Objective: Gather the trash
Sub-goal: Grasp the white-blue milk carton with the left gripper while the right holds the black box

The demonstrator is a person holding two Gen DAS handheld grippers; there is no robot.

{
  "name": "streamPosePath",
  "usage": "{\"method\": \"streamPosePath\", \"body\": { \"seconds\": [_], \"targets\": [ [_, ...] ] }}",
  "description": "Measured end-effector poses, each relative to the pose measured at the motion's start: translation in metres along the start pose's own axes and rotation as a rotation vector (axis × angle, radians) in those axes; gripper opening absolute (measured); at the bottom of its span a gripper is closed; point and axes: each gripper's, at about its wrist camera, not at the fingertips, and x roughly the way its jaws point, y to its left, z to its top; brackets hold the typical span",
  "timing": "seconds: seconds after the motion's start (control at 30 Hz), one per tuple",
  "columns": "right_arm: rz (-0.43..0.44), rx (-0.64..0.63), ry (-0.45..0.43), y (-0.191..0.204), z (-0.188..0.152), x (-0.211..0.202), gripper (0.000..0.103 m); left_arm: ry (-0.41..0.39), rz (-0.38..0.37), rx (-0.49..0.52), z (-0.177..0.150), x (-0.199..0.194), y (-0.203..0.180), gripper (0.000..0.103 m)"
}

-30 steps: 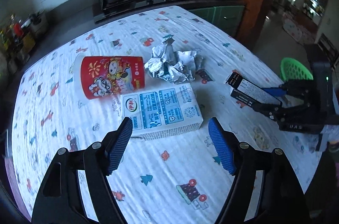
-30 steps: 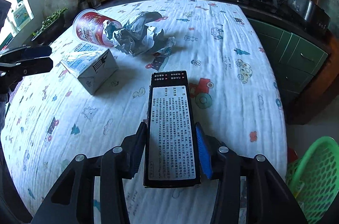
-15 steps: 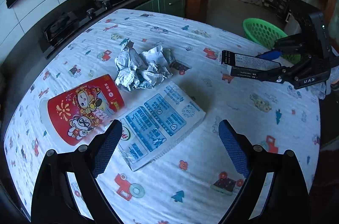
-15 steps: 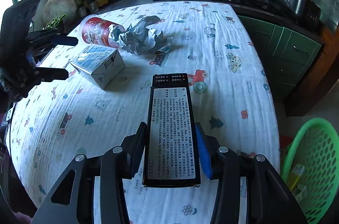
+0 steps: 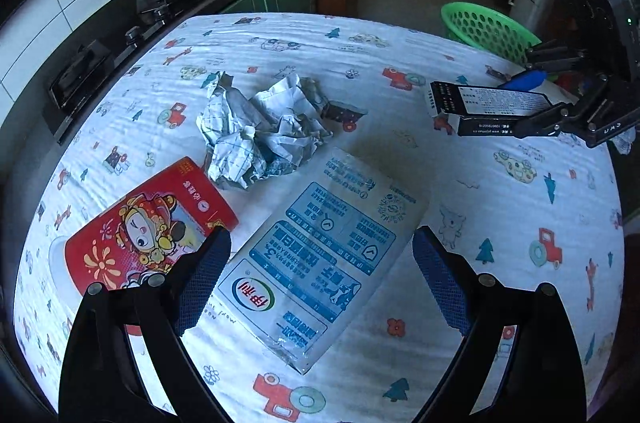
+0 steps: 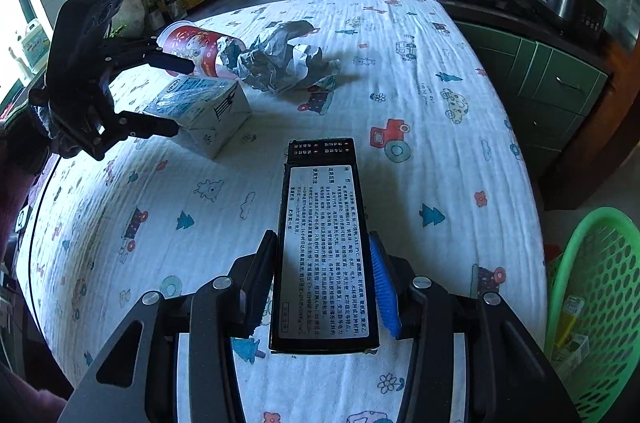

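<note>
Black box (image 6: pixel 325 255) (dense Chinese print) sits clamped in right gripper (image 6: pixel 324 283); left gripper (image 5: pixel 320 279) gapes, empty, over milk carton (image 5: pixel 320 251).

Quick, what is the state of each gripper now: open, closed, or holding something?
Left gripper: open, jaws just widened, straddling the milk carton without pressing it.
Right gripper: closed on the black box, held above the table.

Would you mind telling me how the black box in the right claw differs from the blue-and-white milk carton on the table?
The slim black cardboard box is held off the table, clamped in the right claw; the blue-and-white milk carton lies on the printed tablecloth, ungripped, between the open left claw's fingers. The box is narrow and dark; the carton is broader, thicker and pale. Both are rectangular printed packages.
</note>
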Motion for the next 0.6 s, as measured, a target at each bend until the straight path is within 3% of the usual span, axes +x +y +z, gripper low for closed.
{"method": "streamPosePath", "body": {
  "seconds": [0.3,0.37,0.6],
  "targets": [
    [0.016,0.030,-0.007,-0.008,-0.005,-0.001,0.044,0.051,-0.057,-0.021,0.001,0.006,-0.013,0.089],
    [0.020,0.037,-0.010,-0.010,-0.006,-0.002,0.044,0.062,-0.057,-0.014,0.001,0.007,-0.018,0.081],
    [0.026,0.059,-0.012,-0.016,-0.012,-0.002,0.044,0.094,-0.040,-0.020,0.003,0.017,-0.030,0.074]
  ]
}}
